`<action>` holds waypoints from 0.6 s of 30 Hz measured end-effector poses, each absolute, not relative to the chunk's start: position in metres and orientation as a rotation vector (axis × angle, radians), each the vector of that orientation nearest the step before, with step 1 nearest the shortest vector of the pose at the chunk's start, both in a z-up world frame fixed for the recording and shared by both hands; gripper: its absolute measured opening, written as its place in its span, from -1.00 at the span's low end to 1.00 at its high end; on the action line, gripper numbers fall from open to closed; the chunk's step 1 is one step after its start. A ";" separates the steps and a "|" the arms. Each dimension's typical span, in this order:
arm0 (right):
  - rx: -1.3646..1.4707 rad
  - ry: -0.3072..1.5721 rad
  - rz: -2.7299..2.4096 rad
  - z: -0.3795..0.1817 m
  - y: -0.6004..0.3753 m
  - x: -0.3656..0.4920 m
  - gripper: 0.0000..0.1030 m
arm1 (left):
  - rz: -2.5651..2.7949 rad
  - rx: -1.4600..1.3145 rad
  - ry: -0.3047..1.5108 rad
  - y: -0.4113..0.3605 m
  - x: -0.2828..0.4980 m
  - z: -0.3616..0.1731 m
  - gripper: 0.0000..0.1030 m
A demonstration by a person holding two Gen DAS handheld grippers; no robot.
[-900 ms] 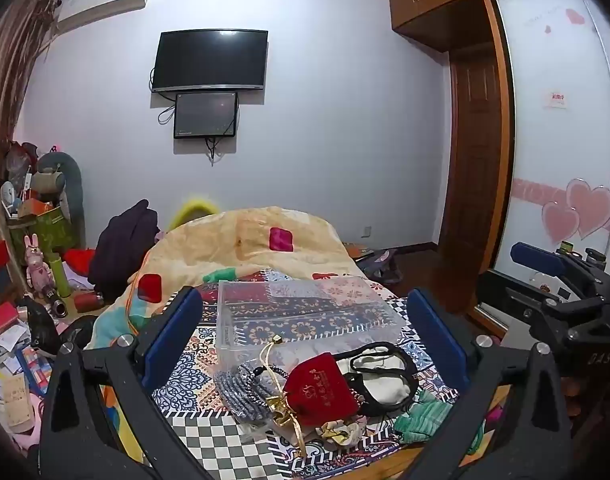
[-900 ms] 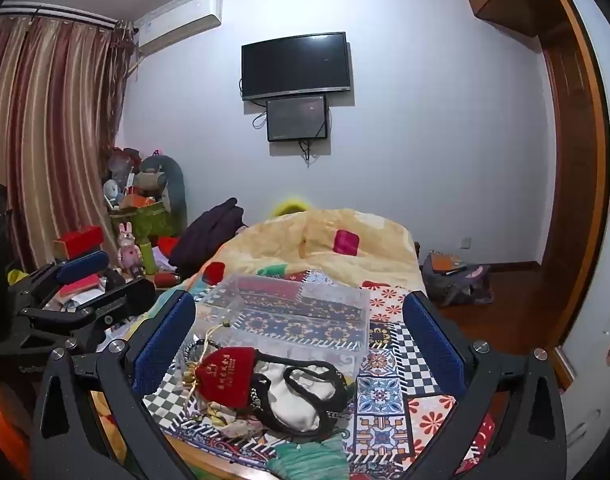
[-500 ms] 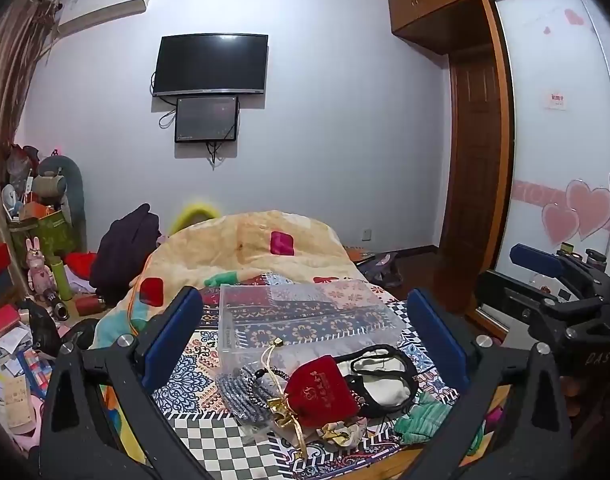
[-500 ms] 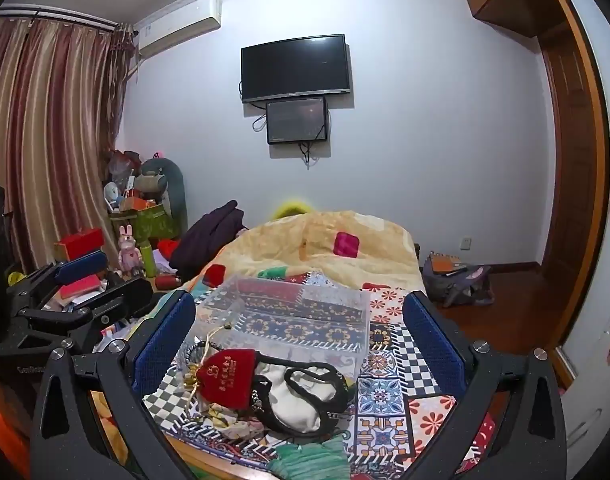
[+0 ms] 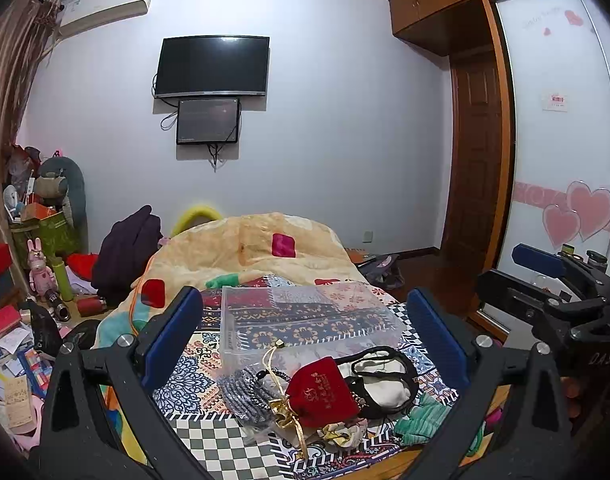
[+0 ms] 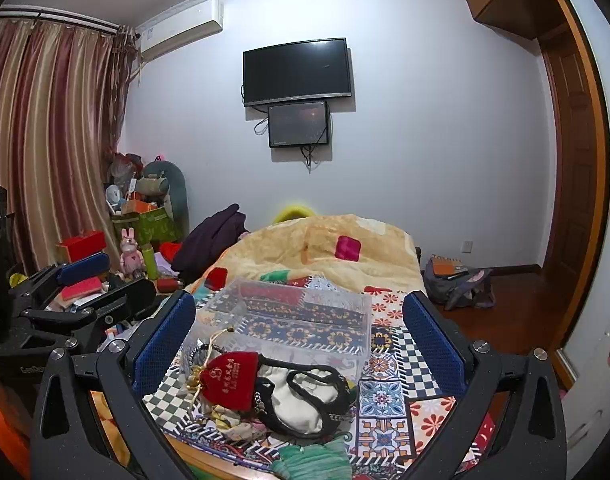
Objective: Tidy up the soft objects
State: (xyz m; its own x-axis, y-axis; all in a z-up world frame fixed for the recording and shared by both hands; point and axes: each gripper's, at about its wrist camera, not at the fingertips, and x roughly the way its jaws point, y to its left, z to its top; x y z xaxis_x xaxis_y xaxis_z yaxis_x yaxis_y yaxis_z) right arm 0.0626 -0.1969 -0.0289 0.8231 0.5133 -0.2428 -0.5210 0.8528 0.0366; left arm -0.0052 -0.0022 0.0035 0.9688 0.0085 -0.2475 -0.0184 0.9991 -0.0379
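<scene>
A pile of soft things lies at the near edge of the patterned cloth [image 5: 193,380]: a red velvet pouch [image 5: 323,390] [image 6: 231,376] with gold cord, a white pouch with black straps [image 5: 385,380] [image 6: 301,400], a grey knitted piece [image 5: 241,392], and a green ribbed cloth [image 5: 421,420] [image 6: 317,462]. A clear plastic box [image 5: 305,320] [image 6: 301,316] stands just behind them. My left gripper [image 5: 305,320] is open and empty above the pile. My right gripper [image 6: 299,328] is open and empty too. Each shows at the side of the other's view [image 5: 553,292] [image 6: 65,296].
A yellow-orange quilt [image 5: 245,248] covers the bed beyond the box. Boxes, toys and papers [image 5: 33,280] clutter the left floor. A bag [image 6: 461,280] lies on the wood floor at right. A TV [image 5: 213,66] hangs on the far wall; wardrobe door [image 5: 561,160] at right.
Both views have shifted very slightly; the grippers stay open and nothing on the cloth has moved.
</scene>
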 end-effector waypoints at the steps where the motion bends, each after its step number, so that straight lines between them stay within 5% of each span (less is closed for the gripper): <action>1: -0.030 0.248 0.551 -0.028 -0.197 0.062 1.00 | 0.015 -0.040 0.249 -0.002 -0.006 0.004 1.00; 18: -0.020 0.240 0.557 -0.029 -0.200 0.063 1.00 | 0.020 -0.039 0.236 -0.004 -0.008 0.004 1.00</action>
